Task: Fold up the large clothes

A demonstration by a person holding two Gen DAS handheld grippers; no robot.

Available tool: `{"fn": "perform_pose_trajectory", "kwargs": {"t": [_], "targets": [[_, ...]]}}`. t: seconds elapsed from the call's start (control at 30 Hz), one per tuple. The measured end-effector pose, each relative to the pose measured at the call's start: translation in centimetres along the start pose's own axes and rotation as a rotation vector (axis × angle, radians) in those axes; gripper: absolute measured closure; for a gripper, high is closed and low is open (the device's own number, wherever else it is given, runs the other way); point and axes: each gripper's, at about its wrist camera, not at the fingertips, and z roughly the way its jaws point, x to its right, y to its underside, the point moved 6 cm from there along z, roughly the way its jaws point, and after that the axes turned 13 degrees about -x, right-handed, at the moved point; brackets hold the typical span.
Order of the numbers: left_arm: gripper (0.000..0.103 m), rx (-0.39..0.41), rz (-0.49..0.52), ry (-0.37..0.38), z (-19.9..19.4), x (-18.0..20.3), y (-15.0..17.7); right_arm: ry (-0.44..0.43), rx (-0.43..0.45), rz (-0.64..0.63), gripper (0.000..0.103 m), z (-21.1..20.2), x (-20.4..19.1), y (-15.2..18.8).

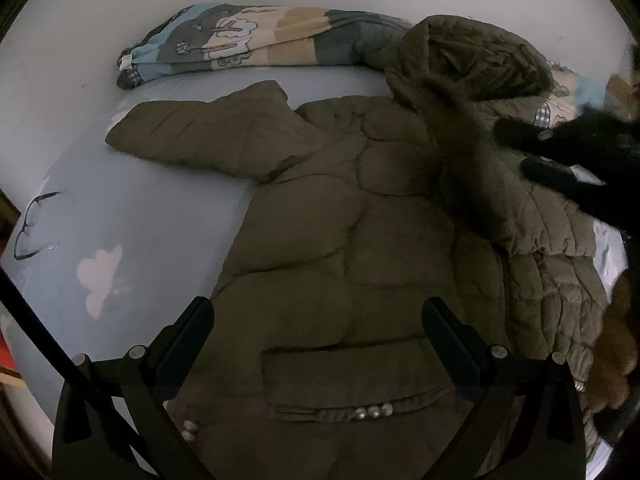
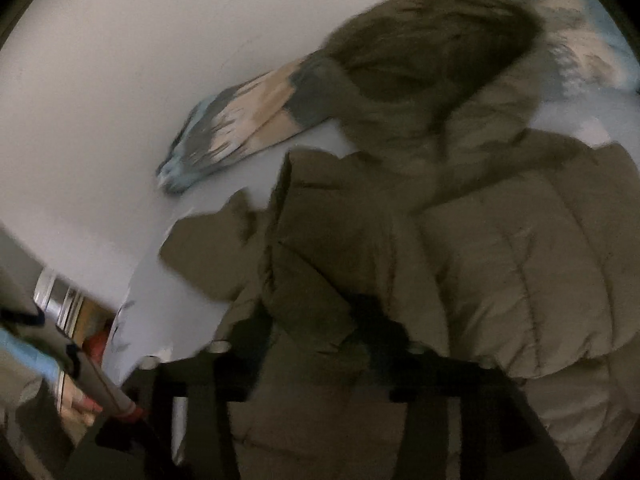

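Left gripper (image 1: 318, 344): fingers (image 1: 188, 340) spread wide, hovering over the lower front of the jacket, nothing between them.
Right gripper (image 2: 316, 344): blurred; its fingers (image 2: 374, 332) seem to pinch a fold of the jacket's fabric, lifted off the bed.
Jacket (image 1: 340, 240): olive, quilted, spread across the bed; left sleeve (image 1: 200, 136) stretched out sideways, hood (image 1: 472, 60) bunched at the top, pocket flap with snaps (image 1: 374, 412) between the left gripper's fingers.
Bed sheet (image 1: 140, 216): pale blue, cloud print.
Pillow (image 1: 240, 40): patterned, lying against the wall above the jacket.
Glasses (image 1: 32, 224): on the sheet, well left of the jacket.
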Motion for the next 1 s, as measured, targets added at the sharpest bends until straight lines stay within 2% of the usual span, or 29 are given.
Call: {"fn": "perform_pose_trajectory", "kwargs": {"t": [0.03, 0.1, 0.2, 0.27, 0.37, 0.43, 0.47, 0.53, 0.57, 0.7, 0.8, 0.93, 1.0], "targets": [[0.0, -0.001, 0.002, -0.002, 0.1, 0.1, 0.0, 0.006, 0.005, -0.026, 0.038, -0.5, -0.5, 0.2], [0.0, -0.002, 0.004, -0.002, 0.2, 0.4, 0.1, 0.002, 0.035, -0.06, 0.037, -2.3, -0.5, 0.3], [0.0, -0.005, 0.011, -0.008, 0.4, 0.8, 0.1, 0.012, 0.085, -0.013, 0.036, -4.6, 2.2, -0.3], [0.0, -0.008, 0.018, -0.011, 0.5, 1.1, 0.2, 0.092, 0.106, 0.05, 0.036, -5.2, 4.6, -0.7], [0.0, -0.008, 0.024, -0.016, 0.7, 1.4, 0.1, 0.316, 0.107, 0.198, 0.036, -6.1, 11.4, -0.2], [0.0, -0.009, 0.029, -0.017, 0.8, 1.7, 0.1, 0.424, 0.073, 0.27, 0.036, -5.8, 15.4, 0.6], [0.0, -0.01, 0.031, -0.019, 0.9, 1.8, 0.1, 0.444, 0.046, 0.297, 0.036, -5.4, 16.9, 1.1], [0.0, -0.014, 0.036, -0.024, 1.2, 2.1, 0.0, 0.455, -0.064, 0.366, 0.035, -3.4, 20.1, 2.6], [0.0, -0.017, 0.038, -0.023, 1.3, 2.2, 0.0, 0.426, -0.099, 0.376, 0.034, -2.5, 20.9, 3.2], [0.0, -0.007, 0.038, -0.022, 1.0, 2.1, 0.0, 0.387, -0.071, 0.367, 0.034, -3.7, 20.5, 3.1], [0.0, 0.003, 0.039, -0.023, 0.8, 1.9, 0.1, 0.413, 0.026, 0.307, 0.034, -7.4, 17.9, 3.3], [0.0, 0.012, 0.041, -0.026, 0.4, 1.8, 0.3, 0.48, 0.177, 0.221, 0.007, -12.5, 13.0, 4.6], [0.0, 0.013, 0.04, -0.025, 0.3, 1.7, 0.3, 0.51, 0.241, 0.204, 0.004, -14.6, 10.8, 6.6]]}}
